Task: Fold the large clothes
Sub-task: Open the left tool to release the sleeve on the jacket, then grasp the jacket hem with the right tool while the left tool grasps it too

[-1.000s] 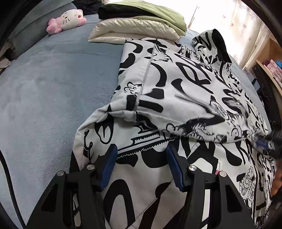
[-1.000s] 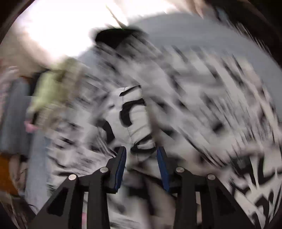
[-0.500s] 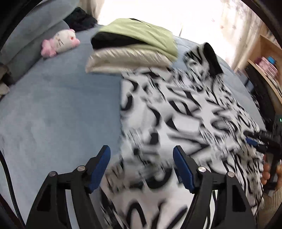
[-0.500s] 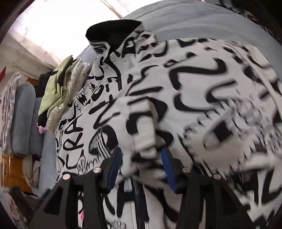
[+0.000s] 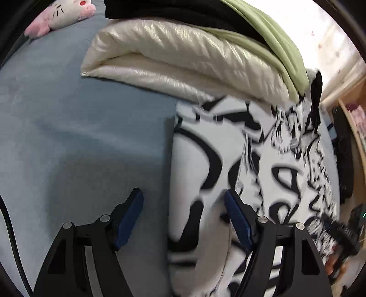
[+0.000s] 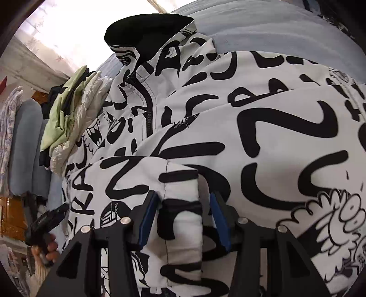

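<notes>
Left black two-finger gripper with blue pads (image 5: 184,217) angles steeply down, jaws spread wide, nothing pinched. Right black gripper with blue pads (image 6: 183,219) tilts down too, jaws parted, its pads not pressing on anything. A bare hand (image 6: 47,249) grips the left tool's handle.

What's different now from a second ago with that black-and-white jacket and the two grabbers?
The left gripper let go of the jacket, opened wider and swung toward the folded stack, now over the jacket's edge. The right gripper loosened around the folded sleeve. The stack, plush toy and bed stayed put.
</notes>
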